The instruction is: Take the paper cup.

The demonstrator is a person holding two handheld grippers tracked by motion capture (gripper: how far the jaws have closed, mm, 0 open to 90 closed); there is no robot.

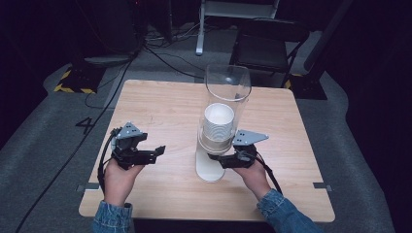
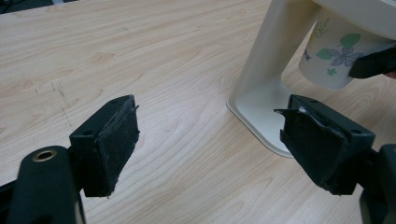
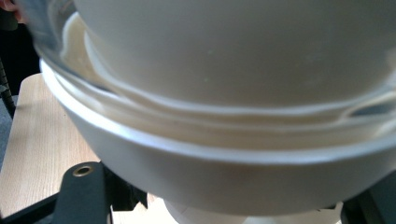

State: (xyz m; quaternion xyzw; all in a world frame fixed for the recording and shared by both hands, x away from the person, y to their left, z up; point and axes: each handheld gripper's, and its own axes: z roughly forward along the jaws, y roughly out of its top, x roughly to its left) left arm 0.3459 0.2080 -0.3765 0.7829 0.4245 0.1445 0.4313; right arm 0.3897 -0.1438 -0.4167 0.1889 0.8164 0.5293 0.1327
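A tall clear cylindrical cup dispenser (image 1: 227, 109) on a cream stand (image 2: 266, 74), loaded with a stack of white paper cups (image 1: 218, 127), is seen standing near the middle of the light wooden surface (image 1: 160, 104). The left tool (image 1: 154, 154) is held above the surface left of the stand with its jaws spread wide and empty. The right tool (image 1: 217, 159) is placed under the dispenser's outlet beside a flower-printed paper cup (image 2: 332, 58); its jaw state cannot be told.

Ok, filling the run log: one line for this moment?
left gripper: open, idle | right gripper: at paper cup under cup dispenser
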